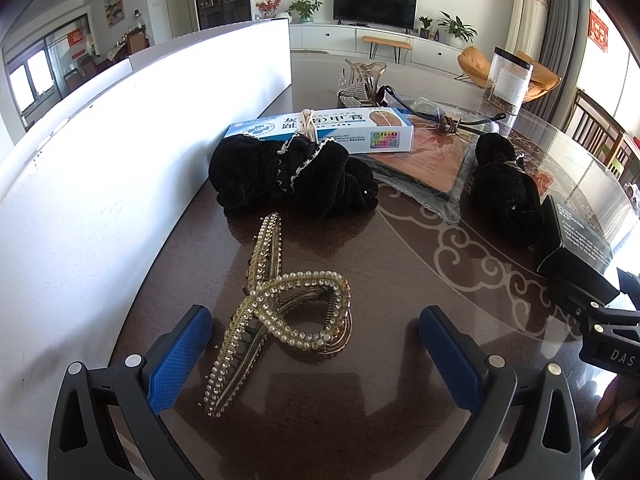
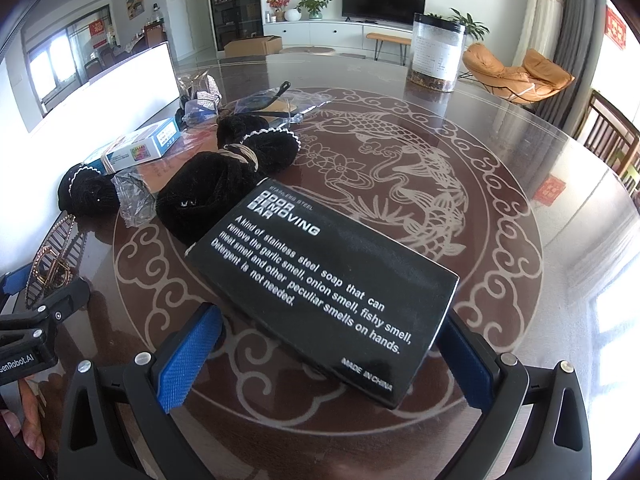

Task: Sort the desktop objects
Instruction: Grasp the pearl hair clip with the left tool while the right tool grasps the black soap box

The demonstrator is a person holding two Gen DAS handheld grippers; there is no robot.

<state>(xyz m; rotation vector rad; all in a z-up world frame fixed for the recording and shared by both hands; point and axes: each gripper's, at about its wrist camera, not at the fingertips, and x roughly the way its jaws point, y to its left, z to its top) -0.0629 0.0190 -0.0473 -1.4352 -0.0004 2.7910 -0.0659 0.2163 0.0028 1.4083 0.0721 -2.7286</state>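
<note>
Left gripper (image 1: pixel 316 344) jaws wide, empty; pearl hair clip (image 1: pixel 280 312) lies between them, long axis running forward-left. Right gripper (image 2: pixel 324 344) clamps black soap box (image 2: pixel 320 292), skewed diagonally.

white bin wall (image 1: pixel 120 152) blocking left, bare table (image 2: pixel 500 320) right

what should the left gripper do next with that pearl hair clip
Probably ease forward and close. The left gripper is open, its blue pads either side of the pearl hair clip, which lies on the table ungripped.
</note>
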